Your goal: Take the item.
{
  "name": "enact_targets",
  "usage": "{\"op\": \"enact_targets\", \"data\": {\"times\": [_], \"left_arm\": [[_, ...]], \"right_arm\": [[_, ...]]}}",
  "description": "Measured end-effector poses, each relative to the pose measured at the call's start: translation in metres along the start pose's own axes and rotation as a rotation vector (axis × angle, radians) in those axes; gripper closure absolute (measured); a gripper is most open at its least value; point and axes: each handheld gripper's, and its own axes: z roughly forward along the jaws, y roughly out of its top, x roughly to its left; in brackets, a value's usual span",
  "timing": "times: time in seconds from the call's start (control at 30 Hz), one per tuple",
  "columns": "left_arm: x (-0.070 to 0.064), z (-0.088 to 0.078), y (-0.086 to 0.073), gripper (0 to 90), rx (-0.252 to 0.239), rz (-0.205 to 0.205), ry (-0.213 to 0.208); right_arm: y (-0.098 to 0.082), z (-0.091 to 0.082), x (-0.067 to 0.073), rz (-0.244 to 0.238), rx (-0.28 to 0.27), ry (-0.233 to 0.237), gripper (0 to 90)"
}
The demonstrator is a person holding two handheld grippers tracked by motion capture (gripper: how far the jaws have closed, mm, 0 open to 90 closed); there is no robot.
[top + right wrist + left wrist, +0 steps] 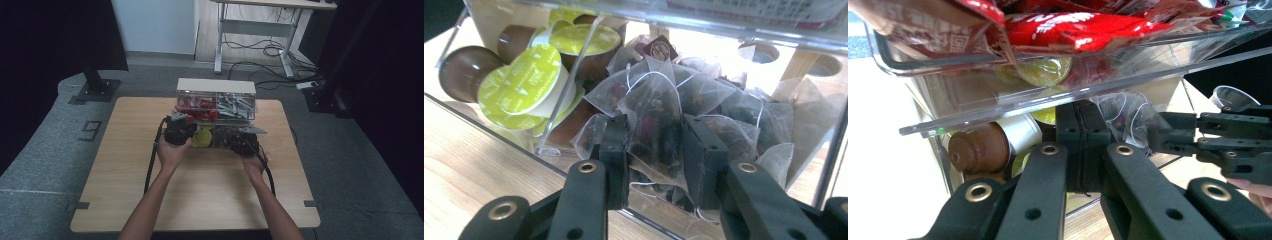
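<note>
We see both hands at the front of a clear two-tier organiser (216, 102) on the wooden table (115, 170). The left gripper (176, 131) sits at the lower tier's left end, the right gripper (245, 145) at its right end.

In the left gripper view, the left gripper (1083, 145) has its jaws drawn together, pads meeting, nothing visibly between them. Just beyond the tips runs the upper drawer's clear edge, red packets (1073, 27) above it; to the jaws' left lie brown coffee capsules (979, 149).

In the right gripper view, the right gripper (655, 150) stands partly open — a pyramid tea bag (651, 107) lies between the jaws at the open drawer's front, though we cannot tell whether the pads press it. More tea bags are heaped behind; to the left, past a divider, are green-lidded capsules (526, 80).
</note>
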Motion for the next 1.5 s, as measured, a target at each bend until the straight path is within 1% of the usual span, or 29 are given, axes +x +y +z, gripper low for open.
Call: {"op": "enact_targets", "data": {"times": [0.23, 0.37, 0.53, 0.77, 1.5], "left_arm": [[0.000, 0.000, 0.000, 89.6, 0.000, 0.000, -0.001], [0.000, 0.000, 0.000, 89.5, -0.001, -0.001, 0.000], [-0.001, 0.000, 0.000, 89.5, -0.001, -0.002, 0.001], [-0.001, 0.000, 0.001, 89.5, -0.006, -0.005, -0.002], [-0.003, 0.002, 0.001, 89.7, -0.001, -0.004, -0.002]], "right_arm": [[0.002, -0.008, -0.001, 0.004, -0.024, 0.019, 65.0], [0.003, -0.014, -0.002, 0.013, -0.052, 0.033, 65.0], [0.004, -0.020, -0.002, 0.011, -0.061, 0.042, 65.0], [0.004, -0.027, -0.002, 0.007, -0.077, 0.067, 65.1], [0.004, -0.043, -0.002, -0.005, -0.108, 0.076, 65.2]]}}
